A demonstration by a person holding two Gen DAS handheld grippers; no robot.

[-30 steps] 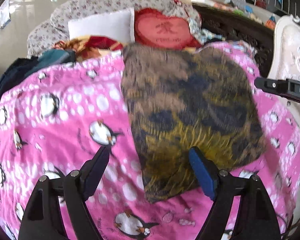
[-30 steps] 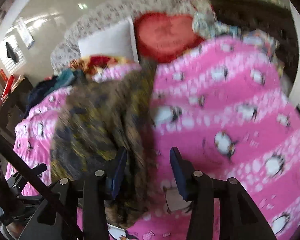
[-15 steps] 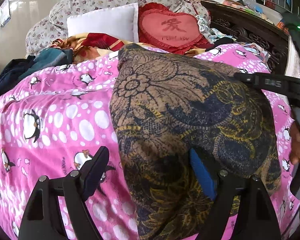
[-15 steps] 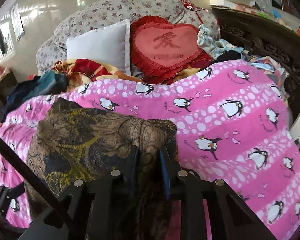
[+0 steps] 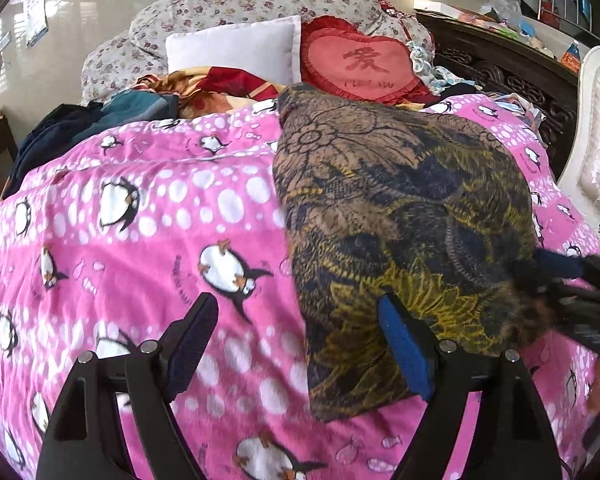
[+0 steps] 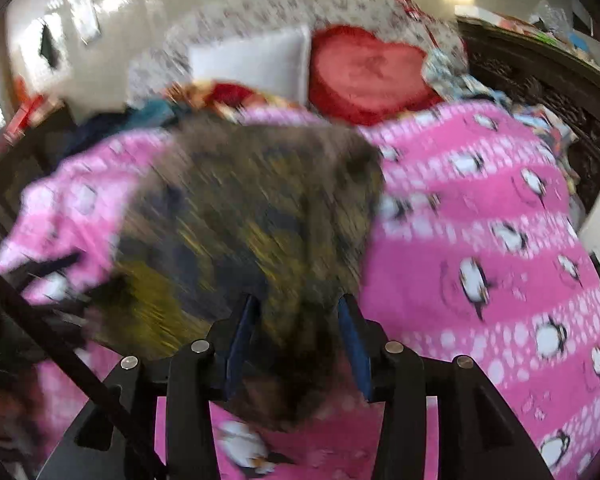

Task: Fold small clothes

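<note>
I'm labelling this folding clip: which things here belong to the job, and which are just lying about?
Part of the job:
brown patterned garment
pink penguin blanket it lies on
left tongs
right tongs

Just lying about:
white pillow
red heart cushion
floral bedding
dark clothes pile

Background only: pink penguin-print blanket [image 5: 148, 208] covers the bed. At the head – white pillow [image 5: 236, 46] just beside a red heart cushion [image 5: 360, 64], floral-print bedding [image 5: 252, 2] bunched behind both. Red-and-gold cloth [image 5: 220, 84] in front of the pillow, dark teal and navy clothes [image 5: 100, 114] heaped at the blanket's left edge. Dark carved wooden headboard [image 5: 512, 80] runs along the right – clutter on top, too small to identify. Right wrist view blurred.
</note>
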